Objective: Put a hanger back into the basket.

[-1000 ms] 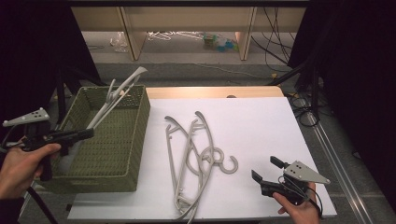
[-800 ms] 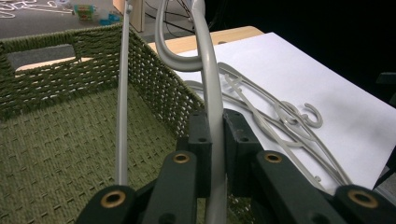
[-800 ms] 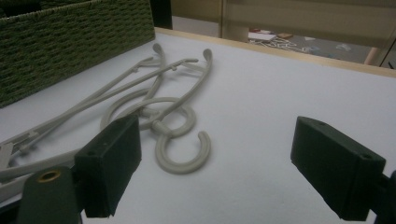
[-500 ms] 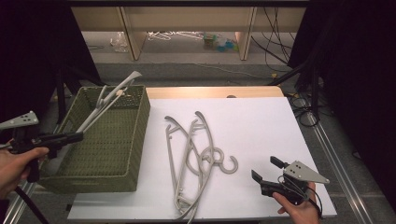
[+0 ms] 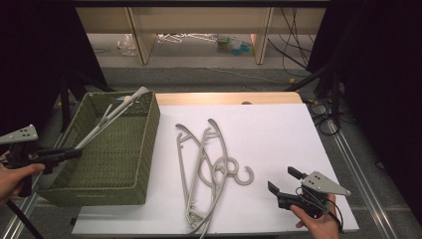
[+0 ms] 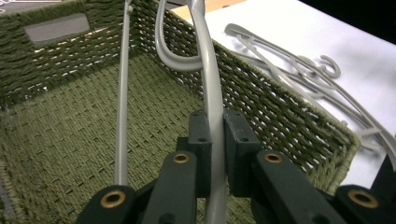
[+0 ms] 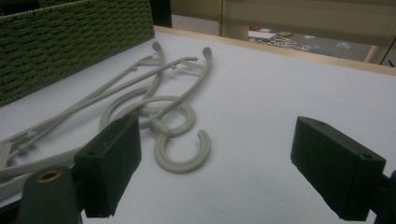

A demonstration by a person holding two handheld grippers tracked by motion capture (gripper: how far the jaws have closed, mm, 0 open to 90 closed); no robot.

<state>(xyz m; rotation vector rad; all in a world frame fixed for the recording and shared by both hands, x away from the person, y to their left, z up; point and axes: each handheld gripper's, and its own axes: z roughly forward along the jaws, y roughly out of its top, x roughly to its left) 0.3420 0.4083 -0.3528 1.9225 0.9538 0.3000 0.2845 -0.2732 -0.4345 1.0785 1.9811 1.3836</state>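
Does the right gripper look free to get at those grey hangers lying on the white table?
Probably yes: the right gripper has open, empty jaws, with bare table between it and the hangers.

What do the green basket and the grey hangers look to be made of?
Basket: woven cord or paper rope, matt olive; the twisted strands and open weave show in the left gripper view. Hangers: apparently moulded plastic, pale grey, smooth with a dull sheen and rounded hooks, including the hanger clamped in the left gripper.

White table (image 5: pixel 278 129) (basket (image 5: pixel 144 149), grey hangers (image 5: pixel 209 164))
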